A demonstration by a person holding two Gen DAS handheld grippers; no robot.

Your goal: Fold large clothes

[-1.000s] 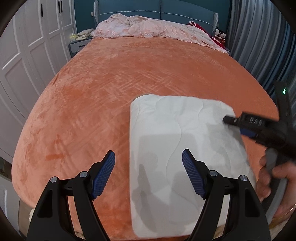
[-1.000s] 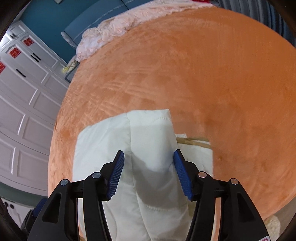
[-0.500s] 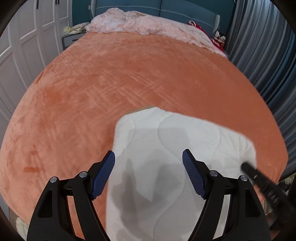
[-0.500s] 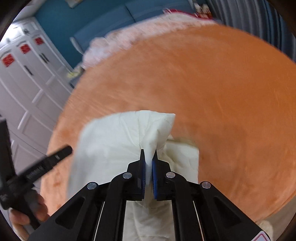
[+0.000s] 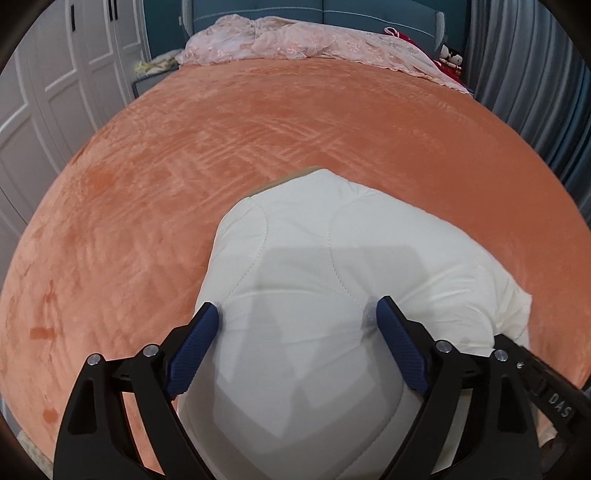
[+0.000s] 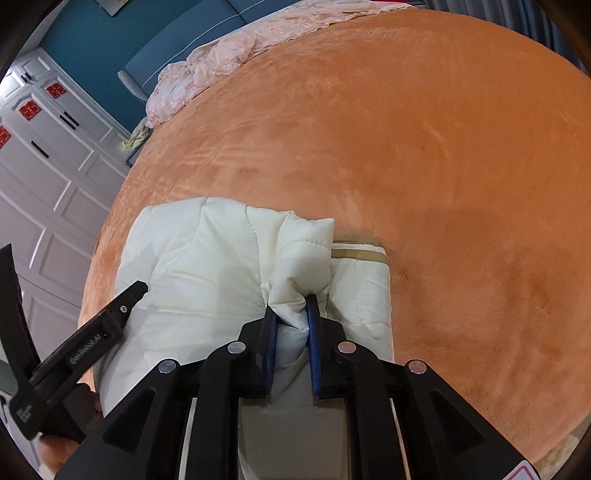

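A white quilted garment (image 5: pixel 314 240) lies folded and bulging near the front edge of the orange bed (image 5: pixel 258 147). My left gripper (image 5: pixel 295 306) straddles its near part with jaws wide and still opening. Both blue pads dent the padding at their tips without clamping it. One of its fingers (image 6: pixel 122 306) shows at the left in the right wrist view. My right gripper (image 6: pixel 291 306) pinches a raised fold at the garment's (image 6: pixel 192 258) right edge, and its jaws are easing open slightly with the fabric still between the pads. A tan band (image 6: pixel 358 254) peeks from the lower layer.
A pink lace cover (image 5: pixel 295 40) lies bunched at the head of the bed below a teal headboard (image 5: pixel 369 11). White wardrobe doors (image 6: pixel 44 184) stand to the left and grey curtains (image 5: pixel 535 74) to the right. Orange blanket stretches beyond the garment.
My right gripper shut on a fold of the garment. Both grippers came down onto it. The left jaws widened and now straddle the garment, which has bunched up.
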